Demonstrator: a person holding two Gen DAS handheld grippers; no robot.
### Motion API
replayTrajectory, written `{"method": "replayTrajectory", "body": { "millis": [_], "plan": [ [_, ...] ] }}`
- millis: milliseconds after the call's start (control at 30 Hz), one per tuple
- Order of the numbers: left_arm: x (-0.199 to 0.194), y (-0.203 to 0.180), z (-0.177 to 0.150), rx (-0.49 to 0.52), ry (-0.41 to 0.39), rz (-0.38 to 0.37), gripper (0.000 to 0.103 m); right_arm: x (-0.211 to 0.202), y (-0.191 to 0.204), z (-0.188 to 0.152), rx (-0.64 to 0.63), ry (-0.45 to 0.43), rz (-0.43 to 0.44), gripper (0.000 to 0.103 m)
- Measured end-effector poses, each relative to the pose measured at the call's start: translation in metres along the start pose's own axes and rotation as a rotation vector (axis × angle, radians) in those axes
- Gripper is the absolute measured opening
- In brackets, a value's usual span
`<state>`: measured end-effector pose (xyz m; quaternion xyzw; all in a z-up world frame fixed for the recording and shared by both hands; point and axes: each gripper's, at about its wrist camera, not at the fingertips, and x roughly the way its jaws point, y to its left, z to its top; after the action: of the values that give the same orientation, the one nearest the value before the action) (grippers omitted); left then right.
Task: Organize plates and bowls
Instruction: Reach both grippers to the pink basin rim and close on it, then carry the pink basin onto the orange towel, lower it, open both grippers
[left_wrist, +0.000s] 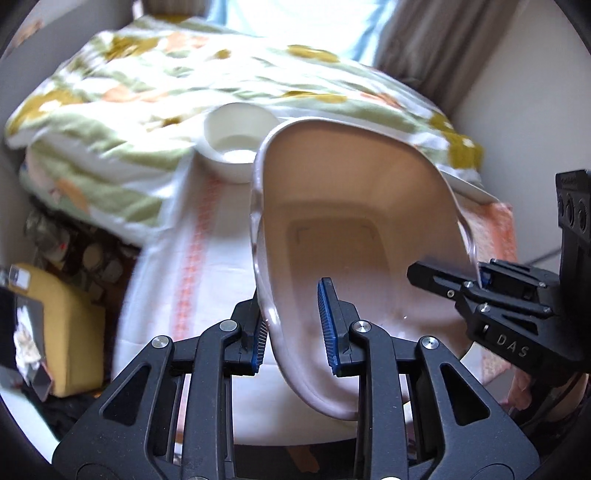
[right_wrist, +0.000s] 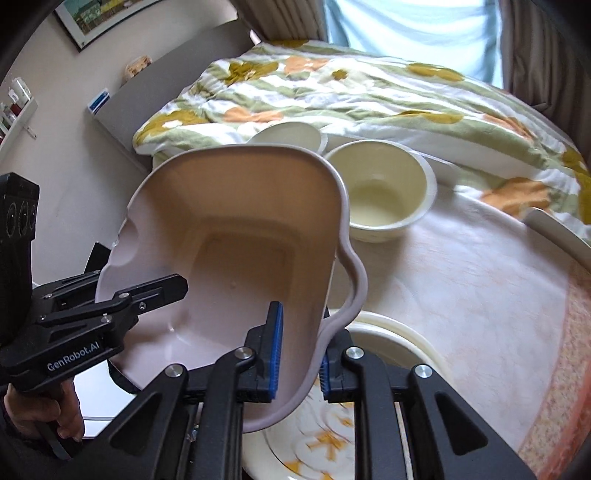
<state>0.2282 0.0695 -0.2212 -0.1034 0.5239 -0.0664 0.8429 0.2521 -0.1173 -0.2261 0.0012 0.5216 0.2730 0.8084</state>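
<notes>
A pale pink squarish bowl (left_wrist: 369, 221) with a wavy rim is held up, tilted, above the cloth-covered table. My left gripper (left_wrist: 293, 326) is shut on its left rim; it shows in the right wrist view (right_wrist: 147, 291). My right gripper (right_wrist: 299, 350) is shut on the opposite rim of the pink bowl (right_wrist: 236, 236); it shows in the left wrist view (left_wrist: 476, 280). A cream round bowl (right_wrist: 384, 192) and a white bowl (right_wrist: 291, 136) stand behind. A patterned plate (right_wrist: 332, 443) lies under the pink bowl.
A flowered quilt (right_wrist: 369, 96) covers the bed behind the table. The table (right_wrist: 480, 295) has a white and orange cloth. A white tray edge (right_wrist: 557, 229) lies at right. A yellow cushion (left_wrist: 70, 332) sits low at left.
</notes>
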Motion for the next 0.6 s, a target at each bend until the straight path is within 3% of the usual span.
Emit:
{"method": "replayTrajectory", "body": {
  "millis": [233,400,600],
  "plan": [
    [0.014,-0.124,-0.017,0.149,0.033,-0.112,0.023,-0.081,-0.083,-0.058,0.152,-0.084,-0.108,0.016],
    [0.046,-0.203,-0.043,0.214,0.087,-0.174,0.023,-0.108,-0.141,-0.103,0.243,-0.076,-0.169,0.015],
    [0.088,-0.262,-0.074,0.263,0.129,-0.195,0.023,-0.116,-0.21,-0.155,0.323,-0.061,-0.203,0.015]
  ]
}}
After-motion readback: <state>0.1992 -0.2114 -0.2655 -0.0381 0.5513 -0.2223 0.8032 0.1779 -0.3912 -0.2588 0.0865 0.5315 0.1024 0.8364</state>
